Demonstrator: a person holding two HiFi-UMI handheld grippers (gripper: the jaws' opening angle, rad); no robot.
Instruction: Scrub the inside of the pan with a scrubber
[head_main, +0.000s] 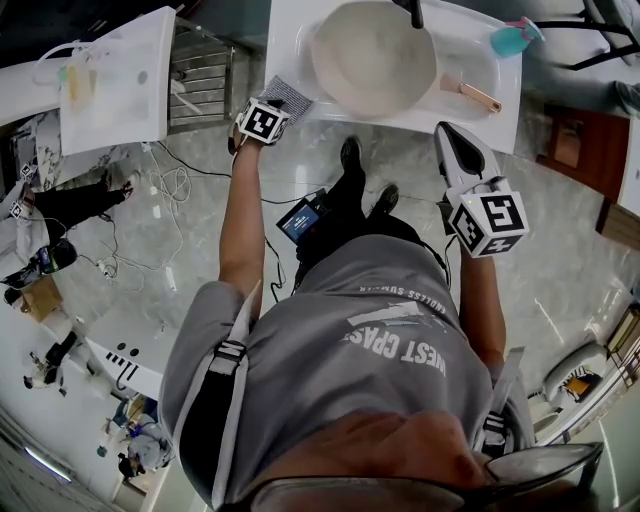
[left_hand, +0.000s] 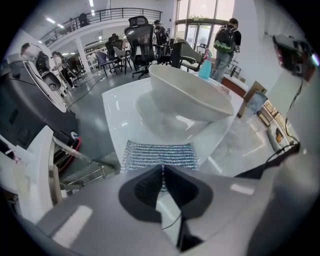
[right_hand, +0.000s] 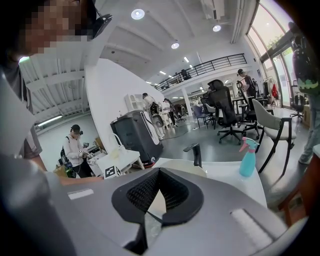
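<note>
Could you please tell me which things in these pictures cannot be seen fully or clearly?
- Head view: the top edge cuts off the faucet.
- Left gripper view: the left gripper hides the near edge of the scrubber.
- Right gripper view: the right gripper covers most of the pan.
- Left gripper view: the pan's own wall hides its inside.

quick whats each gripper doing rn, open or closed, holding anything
Left gripper: closed on the near edge of the scrubber.
Right gripper: closed, nothing between its jaws.
</note>
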